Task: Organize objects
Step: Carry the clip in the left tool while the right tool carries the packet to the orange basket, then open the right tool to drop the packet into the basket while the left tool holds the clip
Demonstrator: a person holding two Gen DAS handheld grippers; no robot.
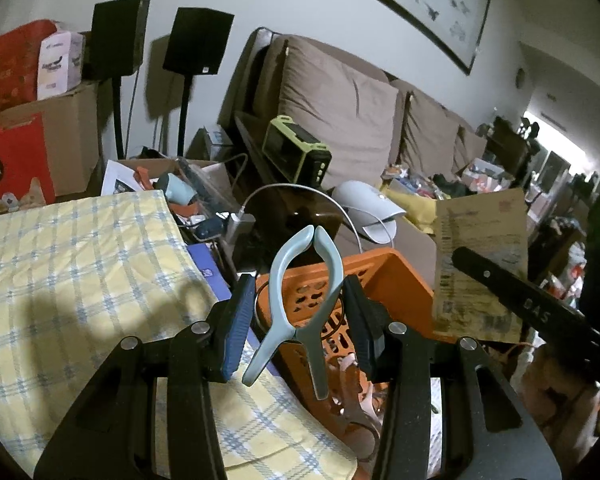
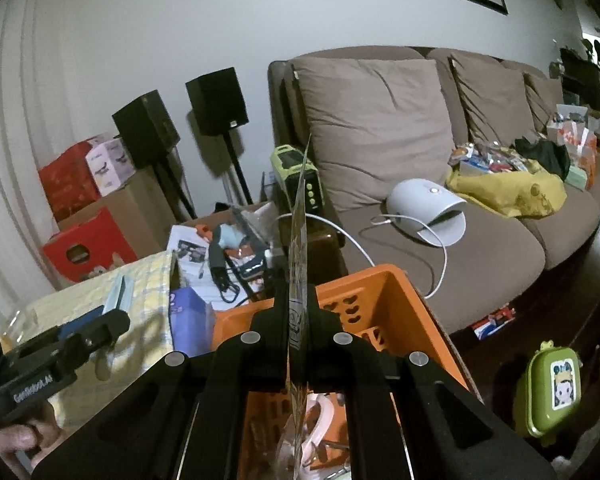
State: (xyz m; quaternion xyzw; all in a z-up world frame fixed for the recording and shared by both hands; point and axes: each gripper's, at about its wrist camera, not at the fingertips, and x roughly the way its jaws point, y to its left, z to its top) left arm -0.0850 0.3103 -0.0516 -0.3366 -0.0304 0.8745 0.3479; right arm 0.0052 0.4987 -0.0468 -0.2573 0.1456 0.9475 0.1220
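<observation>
In the left wrist view, a yellow checked cloth (image 1: 80, 280) with pale blue lines is spread over the surface at the left. Just right of it, the left gripper (image 1: 300, 312) is seen partly open, its blue-padded finger (image 1: 234, 328) on one side and a black finger on the other. Between them a pale blue clip (image 1: 302, 300) is held. The clip is shaped like a large spring clamp: two curved arms meet at a closed tip at the top, bow outward into an oval loop, cross at a pivot, and splay into two flat handles below. The pads are pressed against the bowed arms. The clip is held above the near rim of an orange basket (image 1: 380, 276), whose walls are pierced with shaped cut-outs; pinkish items lie inside, too indistinct to name. Further right, a brown card (image 1: 480, 256) printed with text and barcodes is seen flat-on, with the right gripper's black finger across its lower edge.

In the right wrist view, the left gripper (image 2: 112, 312) appears at the left edge, over the cloth (image 2: 148, 288), a hand (image 2: 20, 440) beneath it. At centre, the right gripper (image 2: 298, 320) is closed fully on the card (image 2: 300, 216), which is seen edge-on as a thin upright sheet rising over the basket (image 2: 400, 308). Behind, a brown sofa (image 2: 480, 248) is seen, and at the far right a green case (image 2: 552, 392) with a cartoon label.
</observation>
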